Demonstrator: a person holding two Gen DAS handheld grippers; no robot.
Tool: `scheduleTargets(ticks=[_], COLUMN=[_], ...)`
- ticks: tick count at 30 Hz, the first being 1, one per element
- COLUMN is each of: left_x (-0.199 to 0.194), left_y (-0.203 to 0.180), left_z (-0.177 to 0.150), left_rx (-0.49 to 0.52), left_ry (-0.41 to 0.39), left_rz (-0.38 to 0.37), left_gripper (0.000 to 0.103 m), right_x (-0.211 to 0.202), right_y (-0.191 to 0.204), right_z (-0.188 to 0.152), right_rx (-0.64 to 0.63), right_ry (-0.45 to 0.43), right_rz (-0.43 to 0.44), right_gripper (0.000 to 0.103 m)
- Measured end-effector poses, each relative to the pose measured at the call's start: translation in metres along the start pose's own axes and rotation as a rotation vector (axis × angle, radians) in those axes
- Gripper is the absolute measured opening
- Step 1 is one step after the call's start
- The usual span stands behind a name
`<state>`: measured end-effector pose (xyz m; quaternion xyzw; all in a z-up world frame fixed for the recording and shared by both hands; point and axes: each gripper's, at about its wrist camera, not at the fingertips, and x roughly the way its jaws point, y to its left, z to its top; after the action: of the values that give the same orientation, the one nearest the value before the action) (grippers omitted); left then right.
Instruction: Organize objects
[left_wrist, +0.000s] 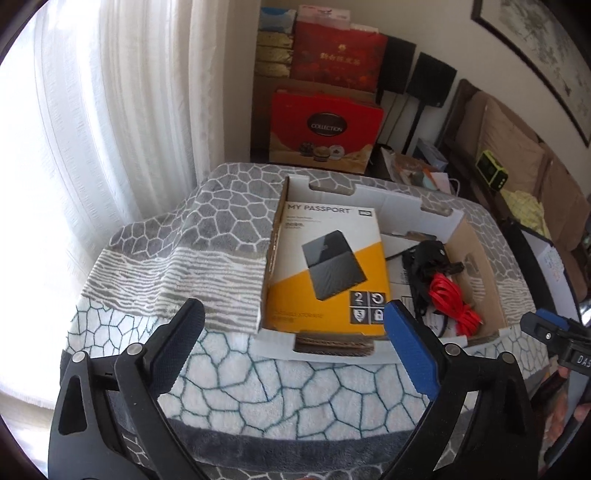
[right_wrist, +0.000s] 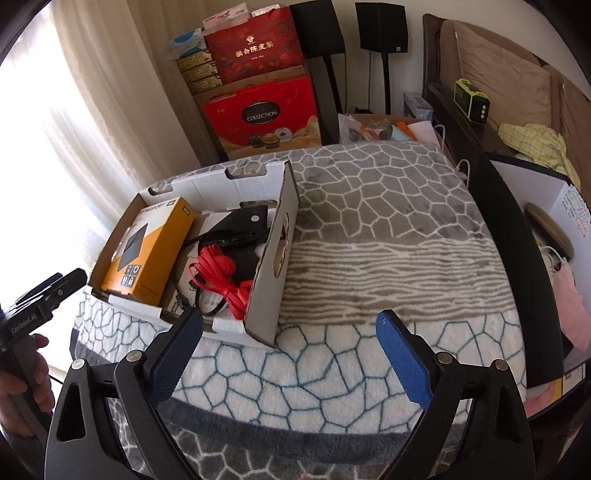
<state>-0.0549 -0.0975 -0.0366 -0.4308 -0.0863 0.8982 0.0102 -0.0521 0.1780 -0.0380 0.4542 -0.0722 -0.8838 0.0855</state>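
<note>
From the left wrist, the left gripper (left_wrist: 291, 317) hangs with its jaws spread wide and nothing between them, above a patterned blanket (left_wrist: 147, 254). Just past its fingertips sits a shallow cardboard tray (left_wrist: 369, 195). Inside it, a yellow-and-white hard drive box (left_wrist: 328, 266) lies on the left side, with a black tangle of gear (left_wrist: 428, 258) and a red cable (left_wrist: 452, 299) beside it. What the black bundle is cannot be made out, and papers under it are mostly covered. The right gripper's tip pokes in at the right edge, cut off.

From the right wrist, the right gripper (right_wrist: 290, 328) is likewise spread and empty, over the blanket's bare part. The tray stands to its left, its near wall hiding part of the contents. A hand (right_wrist: 22, 373) shows at the left edge, mostly out of frame.
</note>
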Motion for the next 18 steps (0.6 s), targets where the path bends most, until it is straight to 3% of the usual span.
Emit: scheduleTargets(ticks=[3,8,9,15,18], left_x=[0.018,0.045,0.05,0.061,0.064], left_y=[0.022,0.034,0.035,0.038,0.037], left_z=[0.01,0.015,0.014,0.014,0.016], left_rx=[-0.052,-0.057,-0.057,-0.092,-0.104], left_ry=[0.028,0.087,0.098,0.118,0.13], left_rz=[-0.025,-0.031,-0.034,-0.087,-0.128], left_gripper=[0.079,0.062,0.057,0.053,0.05], right_x=[0.018,0.047,0.051,0.071,0.077], right_y=[0.001,0.004,0.004,0.004,0.002], right_z=[0.012,0.021,0.022,0.021,0.022], right_rx=[0.005,0.01,0.007,0.035,0.055], right_ry=[0.026,0.099,0.111,0.172,0.187], right_rz=[0.003,0.008,0.006,0.044,0.09], right_gripper=[0.079,0.047,0.046,0.04,0.024])
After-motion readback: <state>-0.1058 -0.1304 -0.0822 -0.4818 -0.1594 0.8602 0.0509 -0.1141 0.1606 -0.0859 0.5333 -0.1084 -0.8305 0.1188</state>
